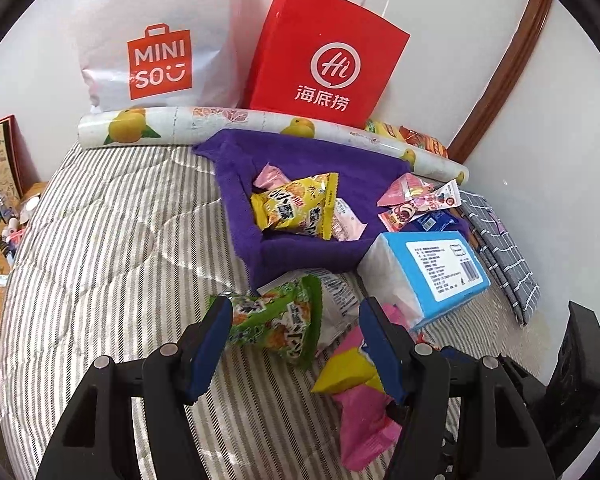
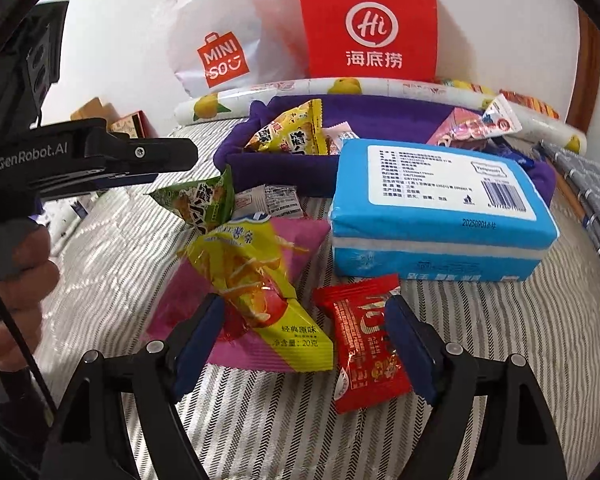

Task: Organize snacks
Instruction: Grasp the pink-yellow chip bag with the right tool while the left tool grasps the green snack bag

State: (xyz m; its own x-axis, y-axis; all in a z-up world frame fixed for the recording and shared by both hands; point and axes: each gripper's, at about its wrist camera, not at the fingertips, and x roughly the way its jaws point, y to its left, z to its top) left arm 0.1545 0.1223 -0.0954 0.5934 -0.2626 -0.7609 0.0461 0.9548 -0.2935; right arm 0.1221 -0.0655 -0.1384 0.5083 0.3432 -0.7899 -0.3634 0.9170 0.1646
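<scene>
The left gripper [image 1: 296, 342] stands released over the crinkly green snack packet [image 1: 276, 326] on the striped quilt [image 1: 112, 240]. The right gripper [image 2: 306, 340] (jaws spread) straddles the yellow-and-pink snack packet [image 2: 260, 300] and red foil packet [image 2: 364, 340], gripping neither, near the purple cloth bin [image 2: 284, 176].

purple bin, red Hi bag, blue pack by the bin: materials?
Purple bin: looks like soft fabric, plush or terry; matte fuzzy surface, slumping walls.
Red Hi bag: likely paper, matte; crisp folded edges, stands upright, white twisted-cord handles.
Blue pack: thin glossy plastic film over something soft, probably tissues; wrinkled wrap, printed label, white layered side.
</scene>
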